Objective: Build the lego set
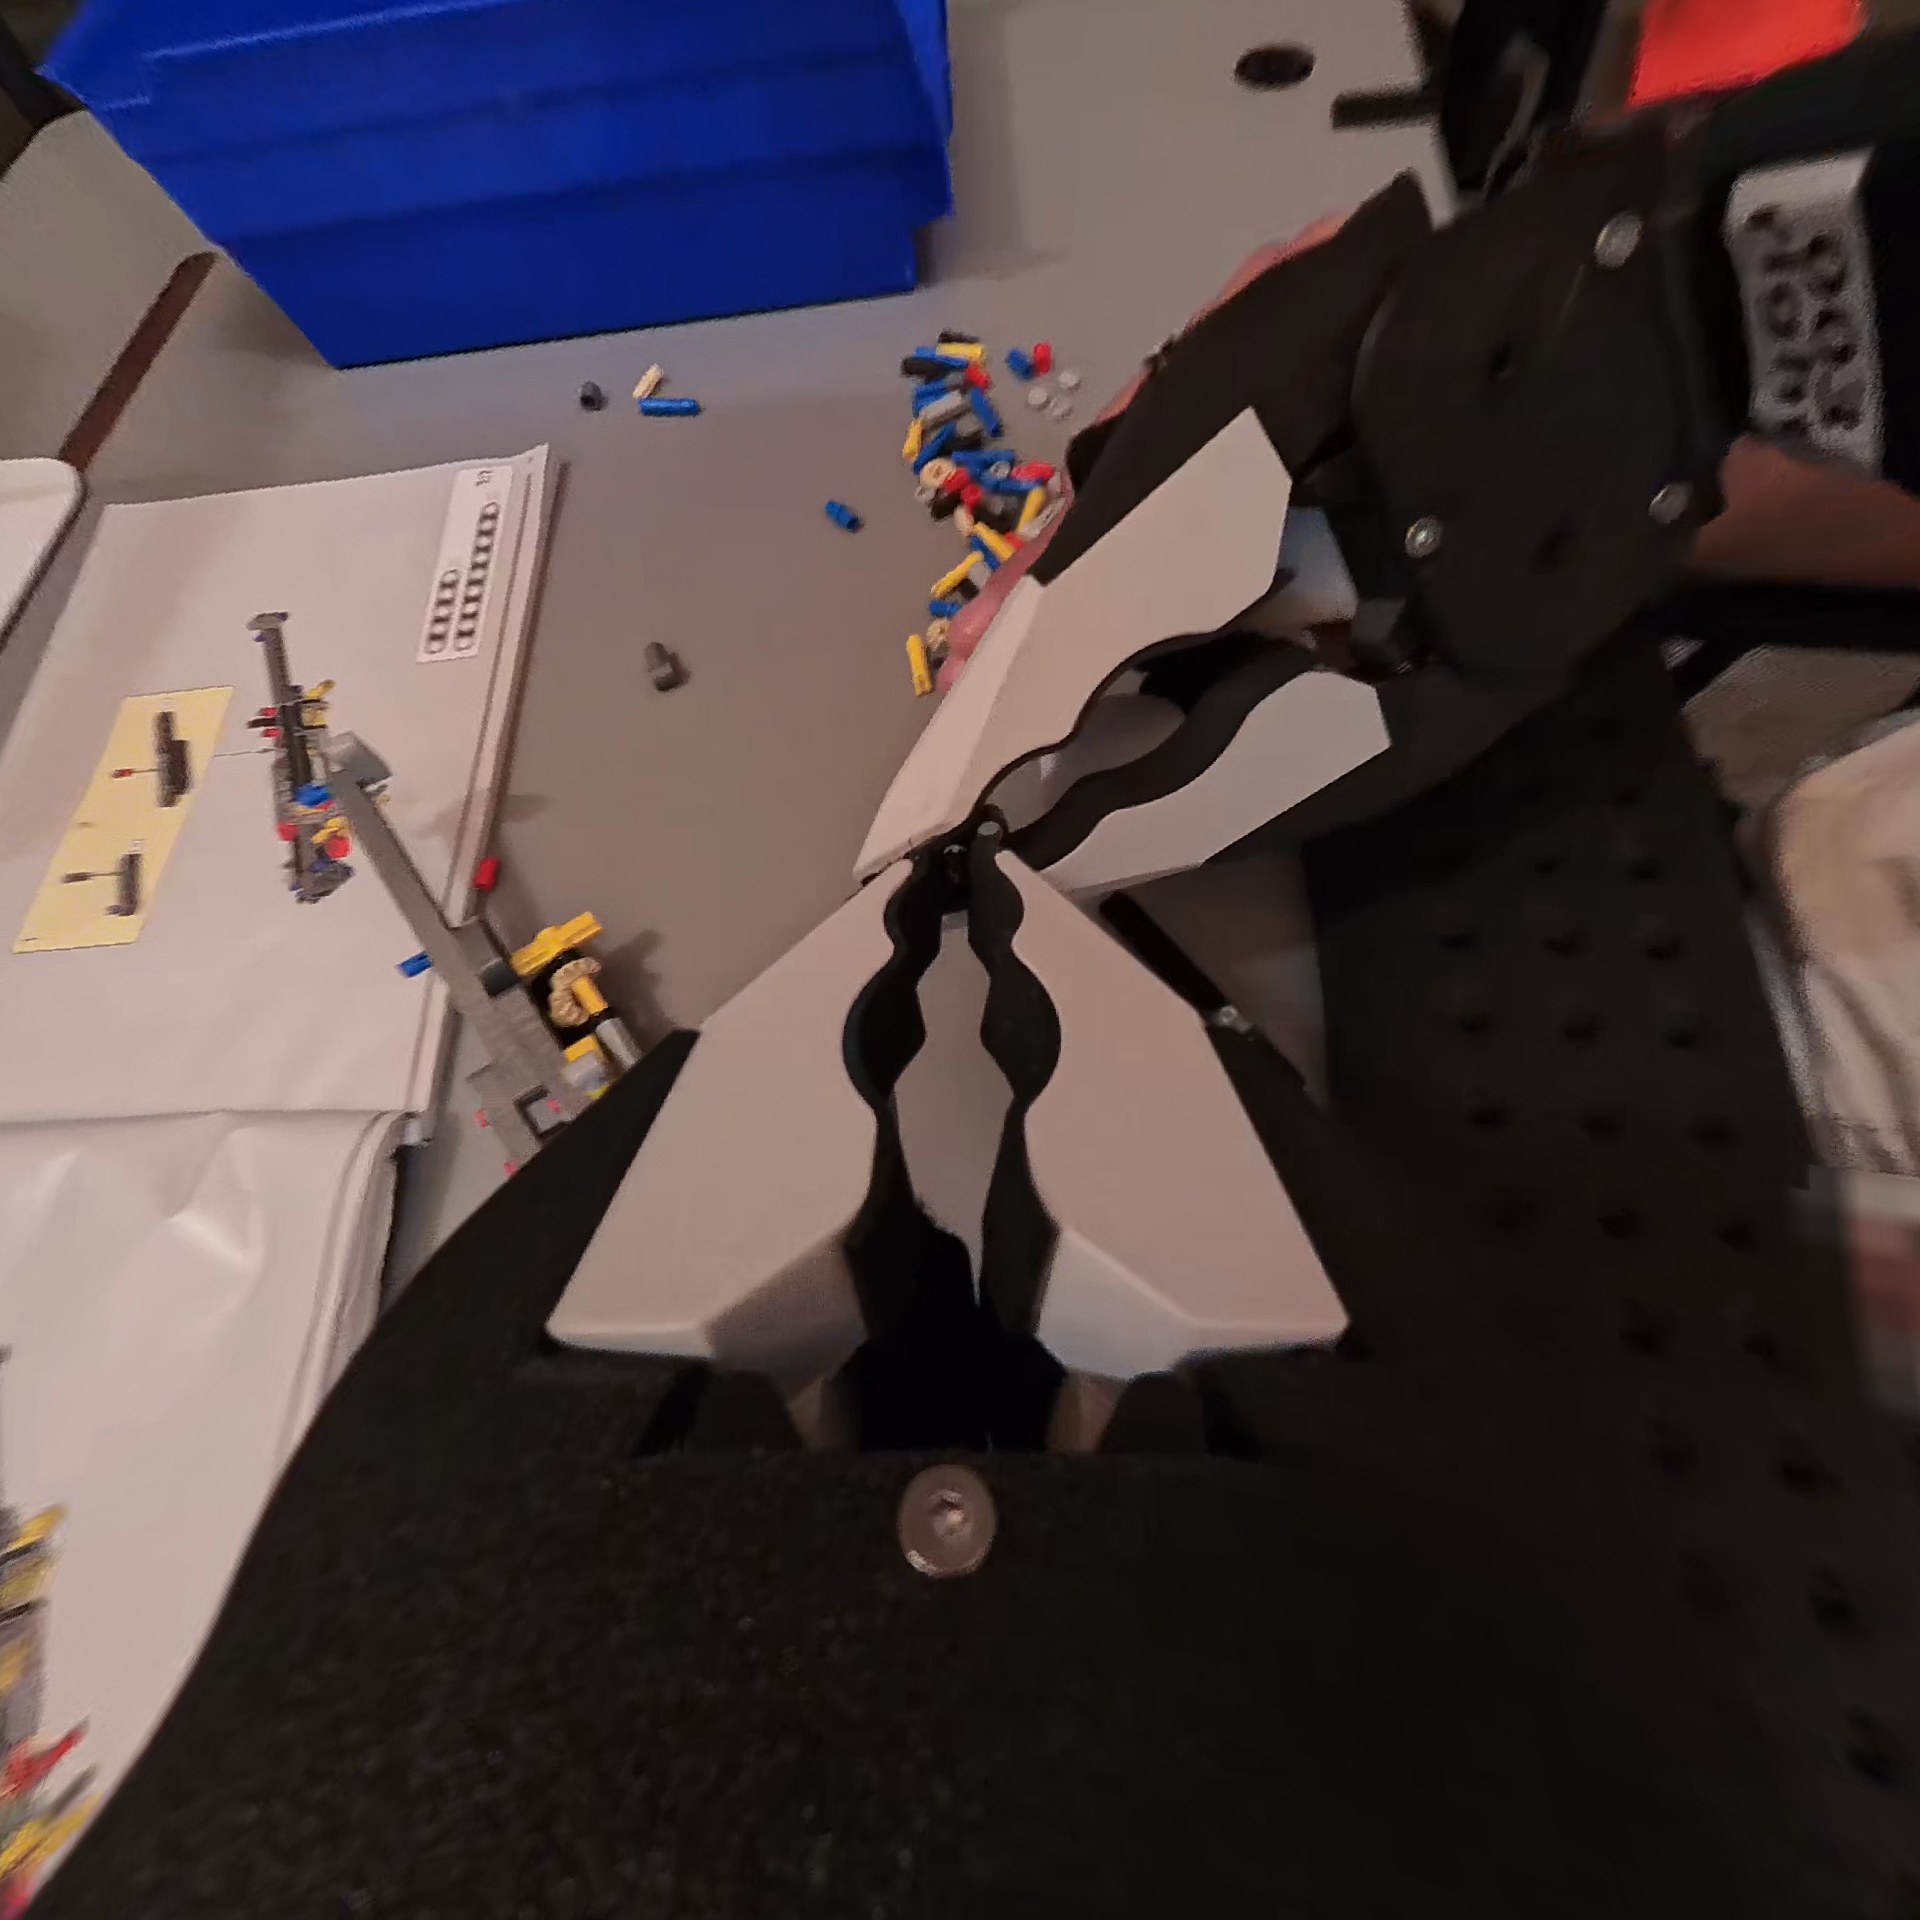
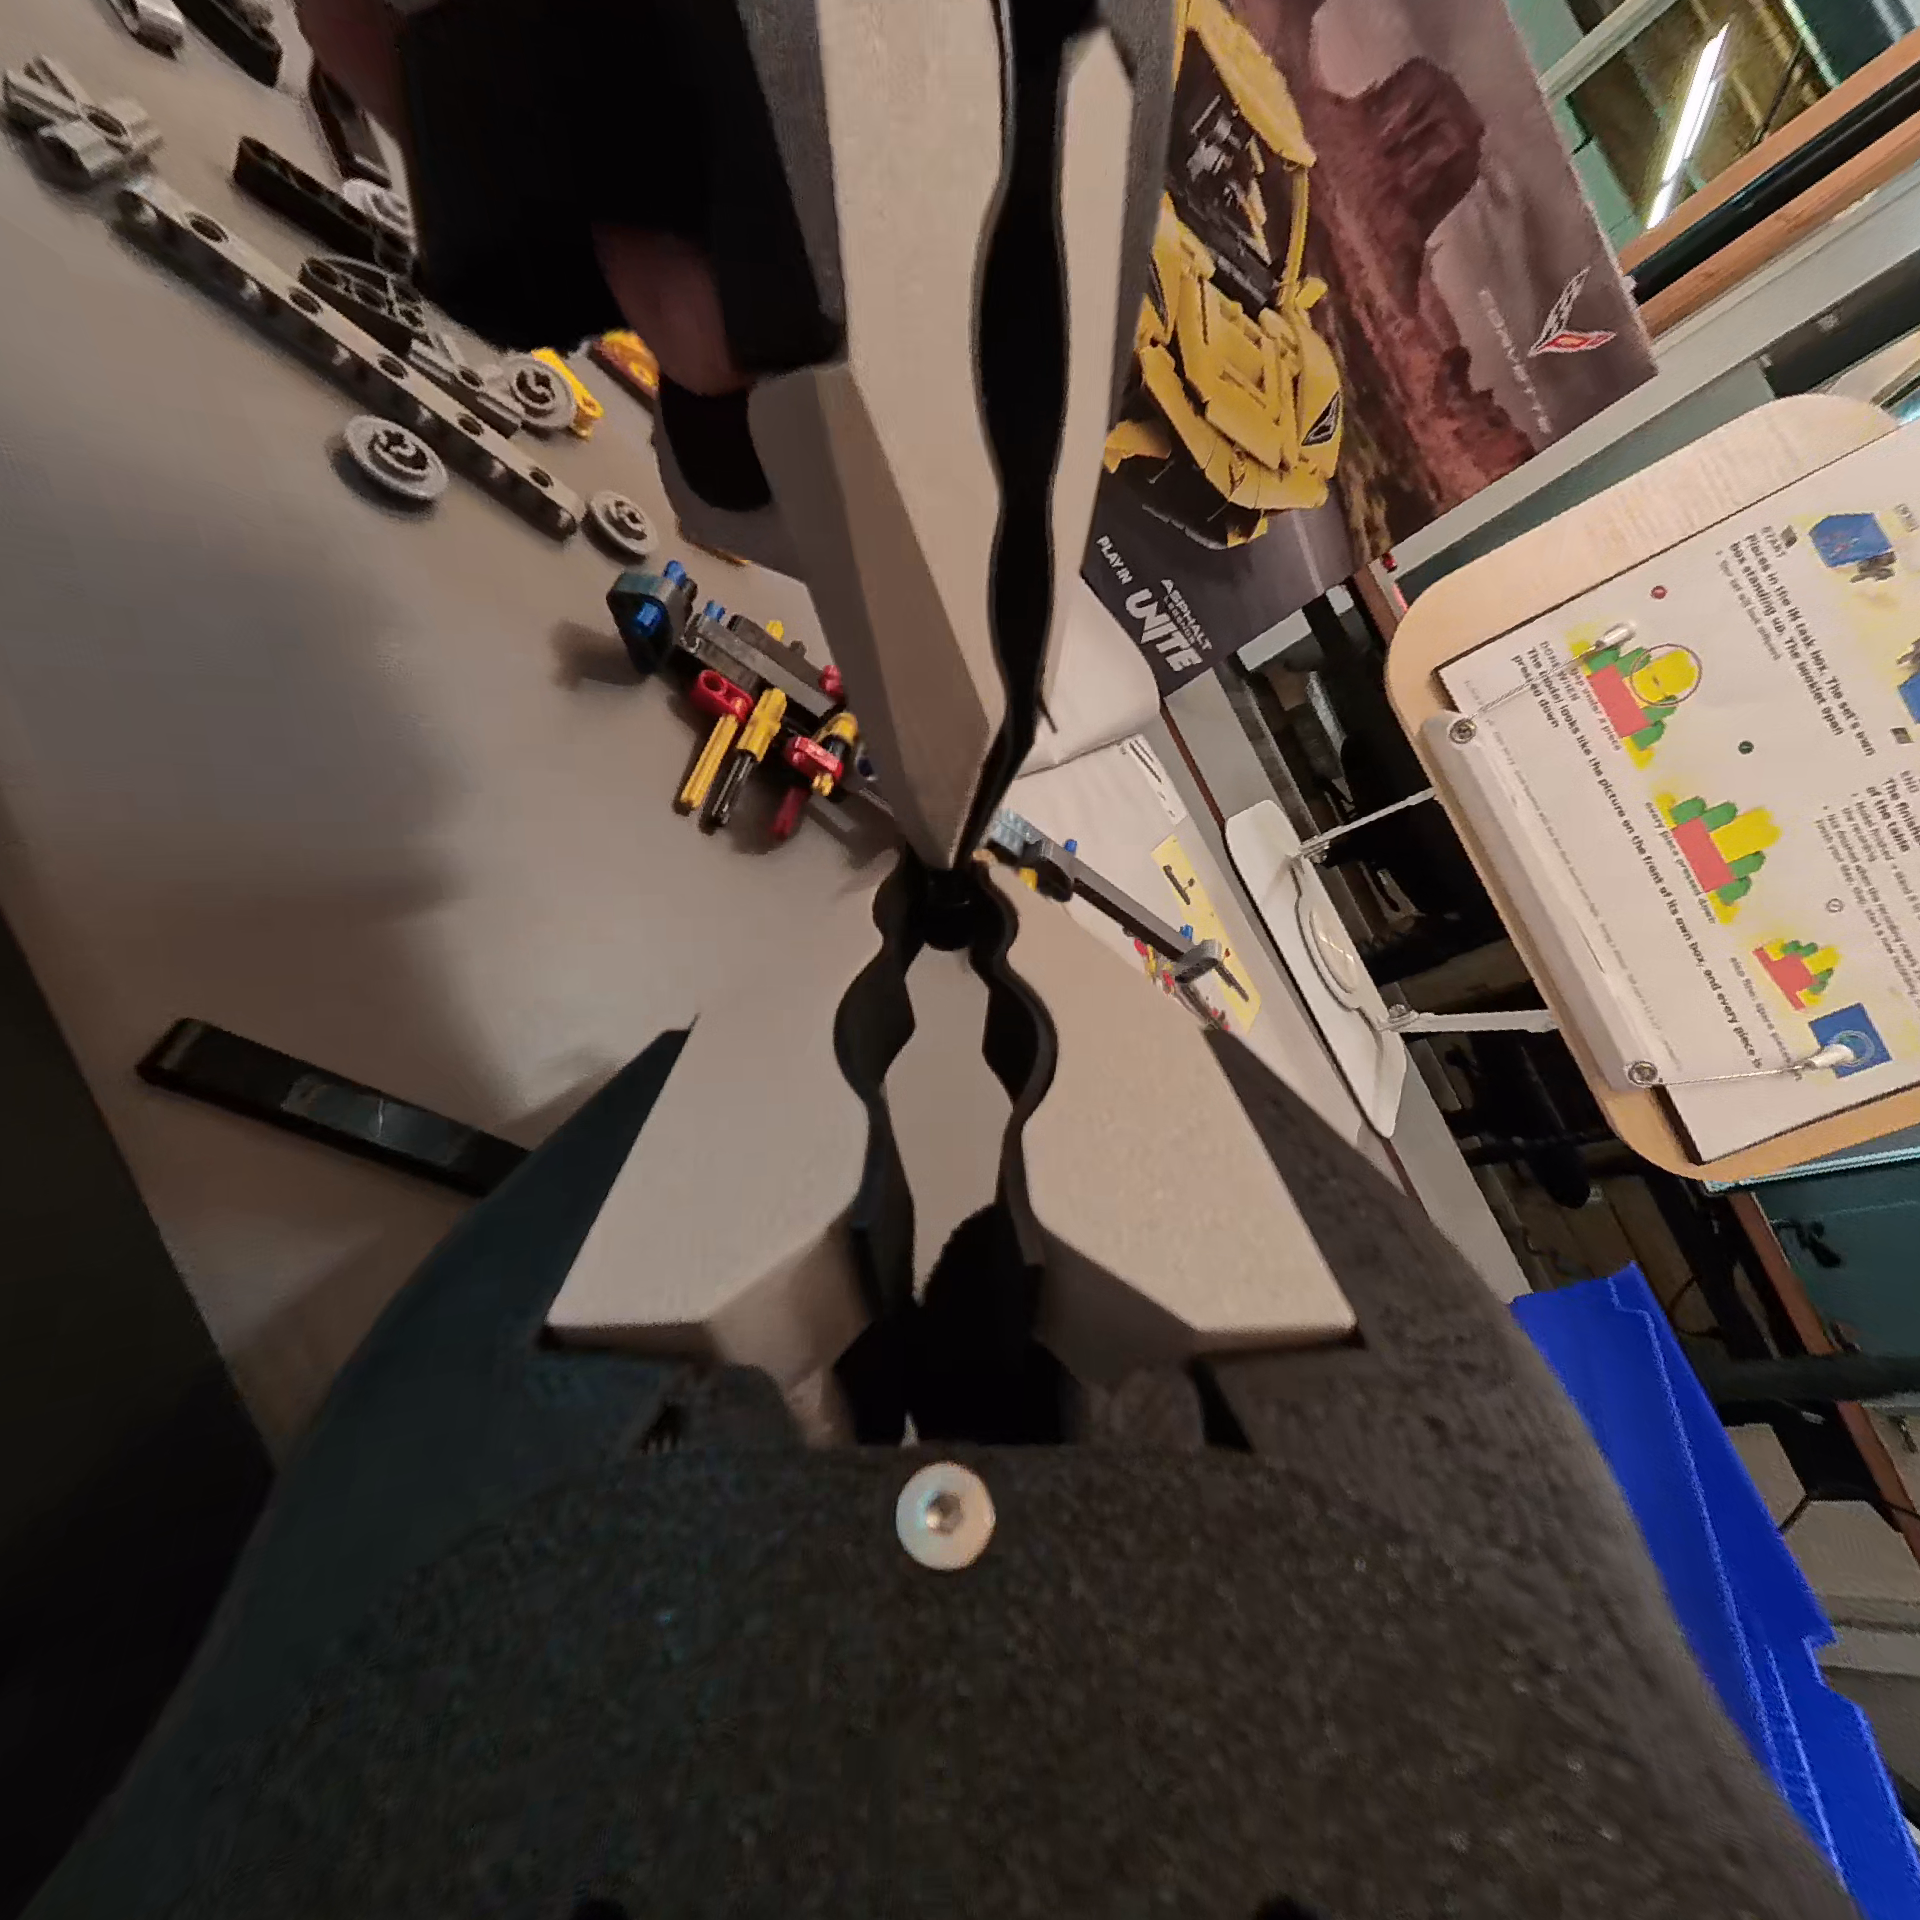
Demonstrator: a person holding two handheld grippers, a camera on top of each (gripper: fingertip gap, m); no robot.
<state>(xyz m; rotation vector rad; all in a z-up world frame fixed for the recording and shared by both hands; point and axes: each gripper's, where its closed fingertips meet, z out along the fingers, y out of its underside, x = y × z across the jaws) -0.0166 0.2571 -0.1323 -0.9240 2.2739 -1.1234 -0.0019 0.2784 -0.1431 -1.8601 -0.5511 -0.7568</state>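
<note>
Here, from the left wrist view: left gripper [image 1: 956, 883] at centre frame, fingers clenched tip to tip, wavy pads apart only lower down. Right gripper [image 1: 977, 831] reaching in from the upper right, tilted down toward the left, its tips meeting the left's nose to nose above the table [image 1: 727, 582]. Between the two sets of tips, a small black pin [image 1: 984, 834], held off the surface. Hard to tell whether the left fingers grip it too or merely touch its end. Well to the left, a long grey assembly [image 1: 353, 800] lying diagonally across the open instruction booklet [image 1: 208, 1018]. Farther back, a loose pile of pieces [image 1: 966, 468] and a blue bin [image 1: 520, 156].

Next, from the right wrist view: right gripper [image 2: 945, 909] clamped on the black pin [image 2: 943, 923] right at the tips, pin axis apparently running toward the camera. Left gripper [image 2: 961, 857] descending from the top edge, fingers pressed shut along their whole seam, tip just touching the pin. To the left on the table, a small red-and-yellow sub-assembly [image 2: 758, 717] and a long black beam [image 2: 343, 343].

Judged from this: probably a hand-over or re-grip of the pin, both grippers equally near, everything turning on the tip-to-tip line-up.
</note>
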